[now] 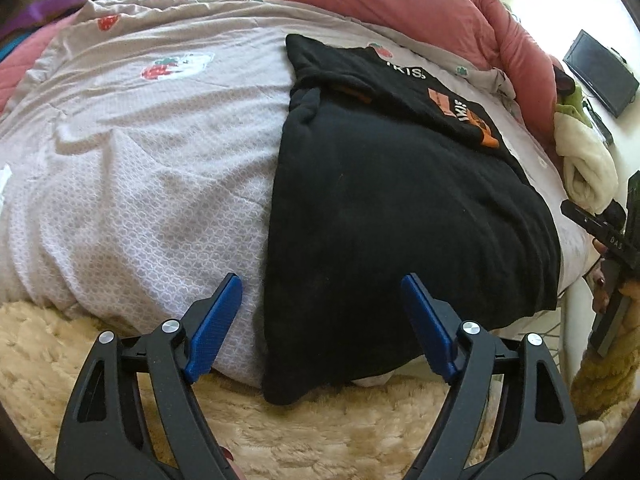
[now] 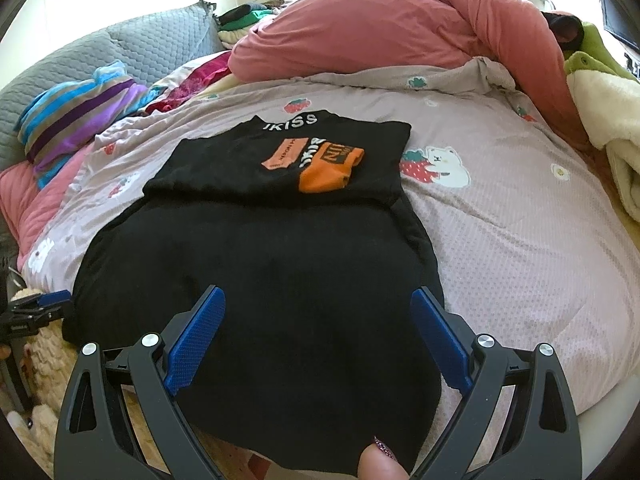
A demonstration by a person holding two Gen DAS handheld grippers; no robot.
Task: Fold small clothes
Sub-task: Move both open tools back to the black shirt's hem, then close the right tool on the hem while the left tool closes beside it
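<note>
A black sweatshirt [image 1: 400, 208] with orange patches and white lettering lies on the bed, its upper part folded over; its hem hangs over the bed's near edge. It also shows in the right wrist view [image 2: 264, 256]. My left gripper [image 1: 322, 292] is open and empty, just above the hem's left corner. My right gripper [image 2: 318, 304] is open and empty over the garment's lower part. The right gripper shows at the right edge of the left wrist view [image 1: 600, 232]. The left gripper shows at the left edge of the right wrist view [image 2: 36, 308].
A lilac strawberry-print bedsheet [image 1: 140, 168] covers the bed. A pink duvet [image 2: 400, 28] is bunched at the back. A striped cloth [image 2: 76, 116] and grey quilt [image 2: 132, 48] lie at left. A cream blanket [image 1: 588, 164] lies at right. A fluffy beige rug [image 1: 280, 432] lies below.
</note>
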